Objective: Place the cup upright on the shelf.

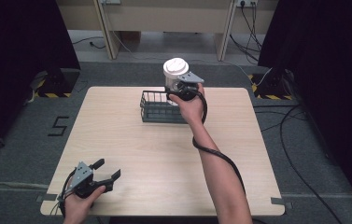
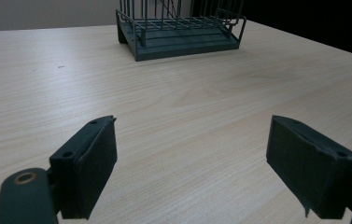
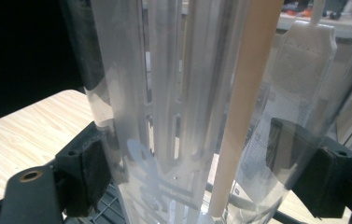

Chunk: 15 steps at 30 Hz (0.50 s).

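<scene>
A: From the high view, where is the jar?

B: The jar (image 1: 175, 77) is held up over the far side of the worktop (image 1: 164, 158), above the right end of the basket (image 1: 160, 108); it is clear with a white lid (image 1: 176, 66); the right tongs (image 1: 179, 88) are clamped on its body below the lid, the hand (image 1: 188, 106) behind them coming in from the near side.

A: And the basket itself?

B: Dark wire, standing on the worktop at the far middle; whether the jar's base is inside it or just above its rim, I cannot tell from here.

A: The left tongs?

B: The left tongs (image 1: 104, 171) are at the near left corner, low over the worktop, jaws apart and holding nothing; they are well apart from the basket.

A: What does the left gripper view add?

B: The left tongs (image 2: 192, 163) stand wide apart with bare worktop (image 2: 187, 93) between them; the basket (image 2: 181, 28) stands far ahead, its slatted floor and wire walls plain to see.

A: And the right gripper view?

B: The right tongs (image 3: 187, 172) press on both sides of the jar (image 3: 173, 107); the clear wall shows pale upright rods inside, a tan stick (image 3: 243, 107) among them; a faint bluish print marks the lower wall; the worktop (image 3: 29, 140) lies to the left, and basket wire (image 3: 113, 210) shows below the left jaw.
</scene>
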Motion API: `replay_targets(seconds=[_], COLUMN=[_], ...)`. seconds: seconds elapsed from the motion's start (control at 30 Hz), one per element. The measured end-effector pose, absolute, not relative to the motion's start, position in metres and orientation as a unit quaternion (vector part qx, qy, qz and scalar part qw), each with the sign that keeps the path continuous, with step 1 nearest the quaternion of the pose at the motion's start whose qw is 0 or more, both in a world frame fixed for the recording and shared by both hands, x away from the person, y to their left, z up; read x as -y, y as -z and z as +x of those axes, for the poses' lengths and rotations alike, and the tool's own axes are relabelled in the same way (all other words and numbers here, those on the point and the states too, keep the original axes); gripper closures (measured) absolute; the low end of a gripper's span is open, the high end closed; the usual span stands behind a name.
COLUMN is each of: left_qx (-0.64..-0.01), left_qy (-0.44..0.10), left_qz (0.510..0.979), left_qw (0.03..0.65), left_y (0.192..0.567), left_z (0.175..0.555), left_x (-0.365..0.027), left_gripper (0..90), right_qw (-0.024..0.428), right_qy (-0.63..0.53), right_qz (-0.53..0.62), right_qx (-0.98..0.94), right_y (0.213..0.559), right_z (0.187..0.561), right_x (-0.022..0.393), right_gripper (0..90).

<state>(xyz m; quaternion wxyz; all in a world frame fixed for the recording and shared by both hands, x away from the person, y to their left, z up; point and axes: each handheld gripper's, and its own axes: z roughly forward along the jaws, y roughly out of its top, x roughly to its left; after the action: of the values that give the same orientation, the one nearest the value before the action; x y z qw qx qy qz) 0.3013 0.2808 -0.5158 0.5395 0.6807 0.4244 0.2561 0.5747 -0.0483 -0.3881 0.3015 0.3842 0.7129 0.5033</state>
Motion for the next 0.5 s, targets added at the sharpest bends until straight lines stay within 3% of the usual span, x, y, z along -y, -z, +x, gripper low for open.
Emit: replay_targets(seconds=[0.5], left_qx=[-0.424], left_qy=[-0.256], left_qz=[0.681], left_qw=[0.539], left_y=[0.516], left_z=[0.302], left_x=[-0.281], left_gripper=[15.9], right_qw=[0.289], right_qy=[-0.488], right_qz=[0.409], right_qx=[-0.715], right_y=[0.413], right_z=[0.588], right_x=[0.044], right_gripper=[18.3])
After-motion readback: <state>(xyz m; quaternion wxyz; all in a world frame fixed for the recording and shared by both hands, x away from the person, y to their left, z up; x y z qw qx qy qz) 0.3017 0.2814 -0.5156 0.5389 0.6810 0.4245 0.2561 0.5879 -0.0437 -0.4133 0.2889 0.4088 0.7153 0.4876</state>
